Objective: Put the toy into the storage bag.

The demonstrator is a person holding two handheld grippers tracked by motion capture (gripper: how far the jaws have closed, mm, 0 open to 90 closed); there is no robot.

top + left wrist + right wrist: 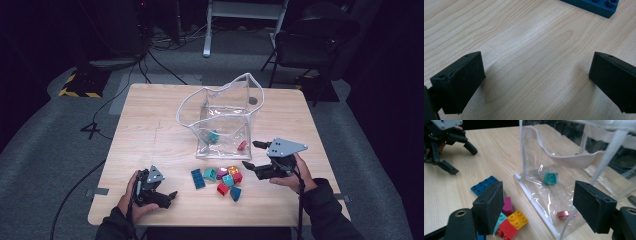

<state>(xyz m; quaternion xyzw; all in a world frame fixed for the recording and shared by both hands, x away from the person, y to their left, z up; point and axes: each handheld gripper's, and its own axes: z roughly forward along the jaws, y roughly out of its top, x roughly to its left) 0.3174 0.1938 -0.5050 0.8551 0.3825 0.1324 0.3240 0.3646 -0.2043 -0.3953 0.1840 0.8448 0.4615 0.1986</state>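
Bricks just beside bag edge; right claw open w/ nothing btwn.

1. Table: pale wood grain.
2. Bag: clear, white trim.
3. Inside the bag: teal brick, pink brick.
4. Long brick: dark blue.
5. Pile: magenta, teal, orange, red, blue.
6. Jaws: black.

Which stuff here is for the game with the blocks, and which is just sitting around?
For the job: toy blocks, clear bag, teal block inside, right gripper, left gripper.

Just about: chair, floor cables, white frame.
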